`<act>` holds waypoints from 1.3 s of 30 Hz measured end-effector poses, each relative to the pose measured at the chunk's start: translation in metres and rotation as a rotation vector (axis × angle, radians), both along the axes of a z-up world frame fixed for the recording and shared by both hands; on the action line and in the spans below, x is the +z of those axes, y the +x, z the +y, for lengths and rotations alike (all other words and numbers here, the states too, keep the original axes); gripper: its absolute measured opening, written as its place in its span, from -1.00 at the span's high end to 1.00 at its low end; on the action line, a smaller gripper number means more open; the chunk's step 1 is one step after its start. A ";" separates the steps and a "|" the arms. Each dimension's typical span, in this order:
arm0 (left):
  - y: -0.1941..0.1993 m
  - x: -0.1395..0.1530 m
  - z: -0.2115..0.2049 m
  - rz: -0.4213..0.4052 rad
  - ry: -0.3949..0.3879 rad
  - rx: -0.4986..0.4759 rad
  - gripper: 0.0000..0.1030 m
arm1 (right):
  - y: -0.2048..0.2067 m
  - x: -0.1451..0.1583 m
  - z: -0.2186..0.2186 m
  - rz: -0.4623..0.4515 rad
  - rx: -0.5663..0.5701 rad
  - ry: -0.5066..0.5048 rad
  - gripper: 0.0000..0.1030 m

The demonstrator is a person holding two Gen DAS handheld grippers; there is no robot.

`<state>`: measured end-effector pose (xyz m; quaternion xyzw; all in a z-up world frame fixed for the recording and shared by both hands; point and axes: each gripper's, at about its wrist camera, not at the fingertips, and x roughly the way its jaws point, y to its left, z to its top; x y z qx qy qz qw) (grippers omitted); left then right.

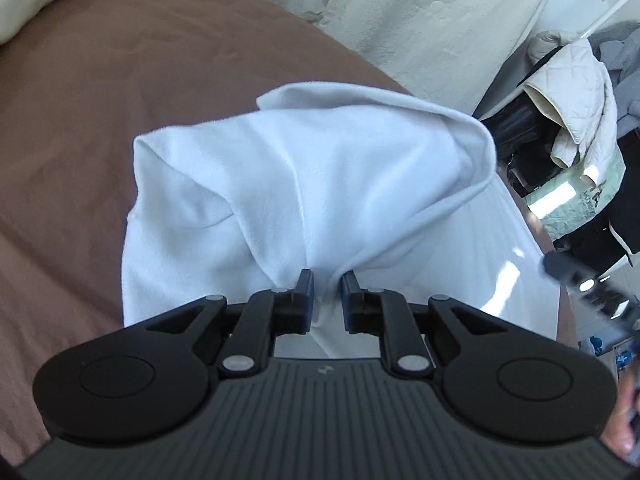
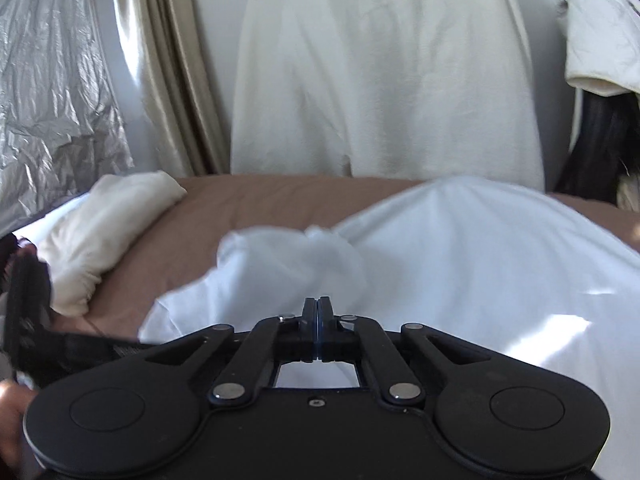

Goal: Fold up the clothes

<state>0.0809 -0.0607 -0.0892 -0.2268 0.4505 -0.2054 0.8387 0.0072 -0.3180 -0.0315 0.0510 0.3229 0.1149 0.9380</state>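
White garment point(image 1: 280, 184) lies half-bunched near the brown bed's point(image 1: 80, 140) right edge, left gripper point(image 1: 327, 280) pinching a fold, right gripper point(image 2: 318, 308) pressed together empty (we judge most folding remains).

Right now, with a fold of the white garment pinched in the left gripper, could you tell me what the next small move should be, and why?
Probably carry the left gripper forward over the white garment, laying the gathered fold onto the flat part on the brown bed sheet. The fold is bunched rather than flat, and the right gripper is shut, apparently empty.
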 end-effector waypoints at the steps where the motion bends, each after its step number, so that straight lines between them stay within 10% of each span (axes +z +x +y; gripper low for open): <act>1: -0.002 0.002 0.000 -0.006 0.010 -0.002 0.72 | 0.003 -0.003 -0.002 0.019 0.007 0.010 0.98; 24: 0.018 -0.002 0.030 0.011 0.016 0.045 0.72 | 0.124 -0.012 0.093 0.117 0.292 -0.200 -0.11; 27: 0.020 -0.009 0.022 0.015 0.072 0.034 0.72 | 0.134 -0.015 0.096 0.086 0.206 -0.333 0.09; 28: 0.020 -0.009 0.024 0.022 0.064 0.035 0.72 | 0.134 -0.016 0.093 0.082 0.205 -0.338 0.80; 29: 0.019 -0.010 0.026 0.029 0.056 0.036 0.72 | 0.134 -0.017 0.089 0.094 0.212 -0.327 0.88; 39: 0.016 -0.011 0.032 0.060 0.059 0.040 0.78 | 0.032 0.023 0.034 -0.038 -0.036 -0.183 0.87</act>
